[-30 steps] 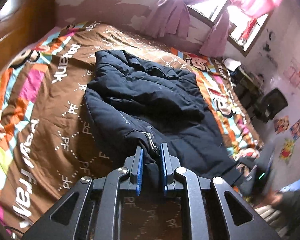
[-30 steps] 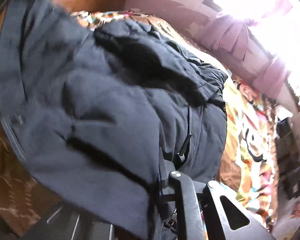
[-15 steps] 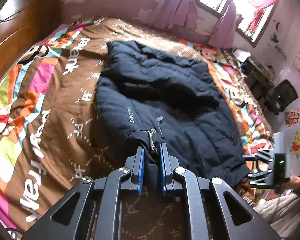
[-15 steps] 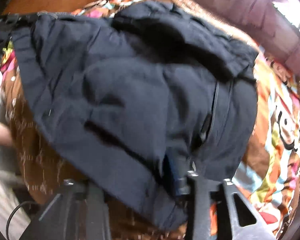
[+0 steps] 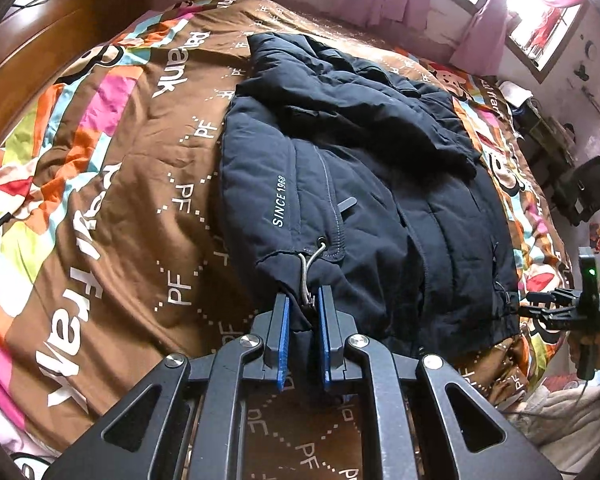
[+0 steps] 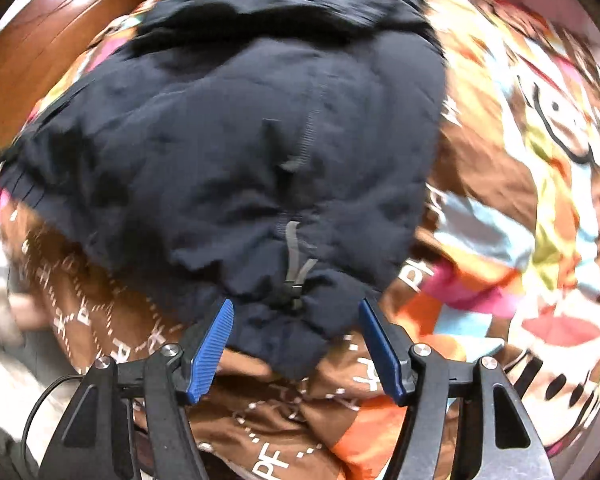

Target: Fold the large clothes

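Note:
A large dark navy padded jacket (image 5: 364,184) lies spread on the bed, hem toward me, with "SINCE 1968" printed near its left side. My left gripper (image 5: 303,320) is shut on the hem corner by a grey drawcord loop. In the right wrist view the jacket (image 6: 236,132) fills the middle, blurred by motion. My right gripper (image 6: 296,336) is open, its blue pads either side of the other hem corner and cord toggle, not clamping it. That gripper also shows in the left wrist view (image 5: 556,312) at the jacket's right hem.
The brown bedspread (image 5: 112,200) with colourful cartoon print covers the bed. A wooden headboard (image 5: 28,28) is at the left. Pink curtains and a window (image 5: 532,20) are at the back. A desk and black chair (image 5: 584,192) stand to the right.
My right gripper has let go of the jacket hem and opened. The jacket has dropped flat and spread out on the bed. My left gripper still holds its corner.

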Tool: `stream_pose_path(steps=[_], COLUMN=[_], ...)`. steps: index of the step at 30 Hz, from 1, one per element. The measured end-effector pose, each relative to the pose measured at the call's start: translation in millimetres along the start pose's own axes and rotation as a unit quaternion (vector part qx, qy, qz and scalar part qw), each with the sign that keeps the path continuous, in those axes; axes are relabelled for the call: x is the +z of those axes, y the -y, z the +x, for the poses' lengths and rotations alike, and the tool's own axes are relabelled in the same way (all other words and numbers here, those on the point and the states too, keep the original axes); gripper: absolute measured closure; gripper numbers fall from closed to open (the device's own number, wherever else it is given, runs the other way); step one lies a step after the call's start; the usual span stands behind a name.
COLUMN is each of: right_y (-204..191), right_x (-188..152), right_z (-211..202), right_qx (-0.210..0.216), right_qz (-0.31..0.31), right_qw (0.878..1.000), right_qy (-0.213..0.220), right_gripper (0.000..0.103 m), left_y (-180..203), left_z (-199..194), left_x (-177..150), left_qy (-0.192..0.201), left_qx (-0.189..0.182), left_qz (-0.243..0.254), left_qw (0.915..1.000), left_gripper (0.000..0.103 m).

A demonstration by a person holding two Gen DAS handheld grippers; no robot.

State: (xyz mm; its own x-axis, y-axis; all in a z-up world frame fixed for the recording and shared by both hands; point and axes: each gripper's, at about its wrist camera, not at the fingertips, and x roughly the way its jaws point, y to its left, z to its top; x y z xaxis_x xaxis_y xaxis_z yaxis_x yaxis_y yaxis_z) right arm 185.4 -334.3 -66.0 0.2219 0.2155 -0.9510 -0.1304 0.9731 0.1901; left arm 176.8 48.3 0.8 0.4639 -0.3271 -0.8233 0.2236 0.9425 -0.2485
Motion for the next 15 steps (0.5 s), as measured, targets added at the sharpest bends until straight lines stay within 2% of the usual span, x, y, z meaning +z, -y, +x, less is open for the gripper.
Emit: stream_pose_path(steps=[4,7,10,11,12,14,15], right_y=[24,32,29,26,22,21,20], right_x=[-2,-8,-11,-12,-13,-16,-17], right_z=[19,31,41,44,46,44,38], right_qx=[-0.002,0.039,0.063,0.058,0.049,0.065,0.065], right_qz=[0.056,0.081,0.085,0.082,0.072,0.077,0.084], right_qw=[0.998,0.995,0.993,0.993,0.994,0.993,0.993], right_qy=[-0.025,-0.036,-0.051,-0.055,-0.061,-0.068,-0.061], right_gripper=[0.040,0.042,0.052,0.057,0.068,0.088,0.092], left_y=[-1,-1,-2,-2,-1,1,2], left_z=[0,5,5,2,0,-10,-14], left_x=[-1,-4,-7,-7,-7,-6,-5], left_qy=[0.000,-0.008,-0.010,-0.007,-0.003,0.013,0.019], left_qx=[0.001,0.003,-0.002,-0.007,-0.011,-0.021,-0.025], left_qz=[0.001,-0.003,-0.007,-0.008,-0.009,-0.013,-0.015], left_qw=[1.0000,1.0000,0.9999,0.9999,0.9999,0.9996,0.9994], left_gripper=[0.093,0.093,0.094,0.094,0.094,0.095,0.095])
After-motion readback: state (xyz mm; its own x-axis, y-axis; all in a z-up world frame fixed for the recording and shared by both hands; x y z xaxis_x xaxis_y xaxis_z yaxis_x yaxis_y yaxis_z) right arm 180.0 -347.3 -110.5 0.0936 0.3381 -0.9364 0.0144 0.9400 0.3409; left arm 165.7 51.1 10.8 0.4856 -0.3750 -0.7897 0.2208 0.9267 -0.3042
